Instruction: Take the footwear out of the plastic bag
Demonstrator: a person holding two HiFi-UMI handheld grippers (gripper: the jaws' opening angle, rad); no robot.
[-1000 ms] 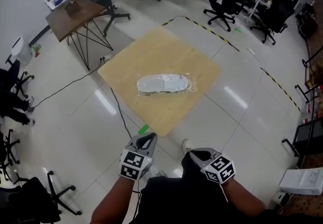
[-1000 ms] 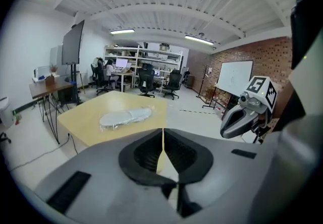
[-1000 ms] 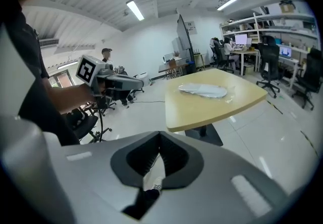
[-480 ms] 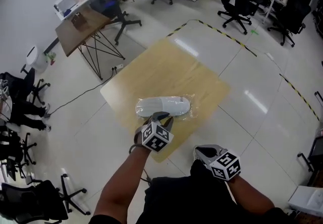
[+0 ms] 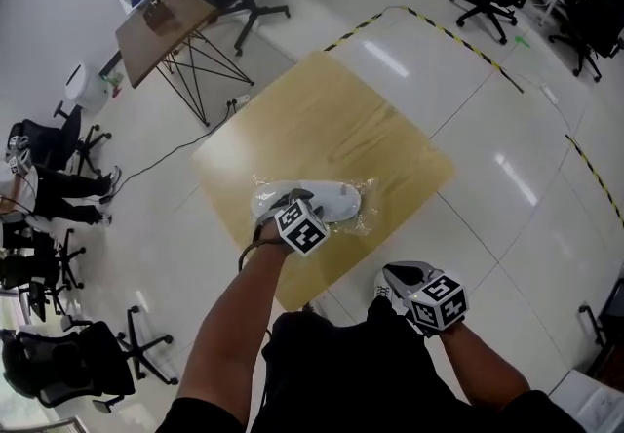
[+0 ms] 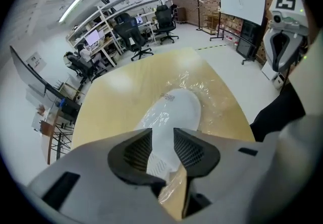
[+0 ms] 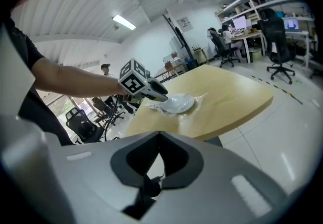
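Wooden table [image 5: 322, 109] — left gripper [image 6: 162, 147] is brought over bagged footwear [image 6: 176, 109], jaws just opened, grasp pending; right gripper [image 7: 159, 156] is shut.

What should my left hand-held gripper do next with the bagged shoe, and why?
Probably lower the left hand-held gripper and close on the near end of the plastic bag. Its jaws have just been opening and straddle the white shoe without pressing; the shoe lies bagged on the table.

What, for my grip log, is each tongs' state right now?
Left tongs: open, just been opening; bagged slipper between them, not gripped.
Right tongs: shut, empty.
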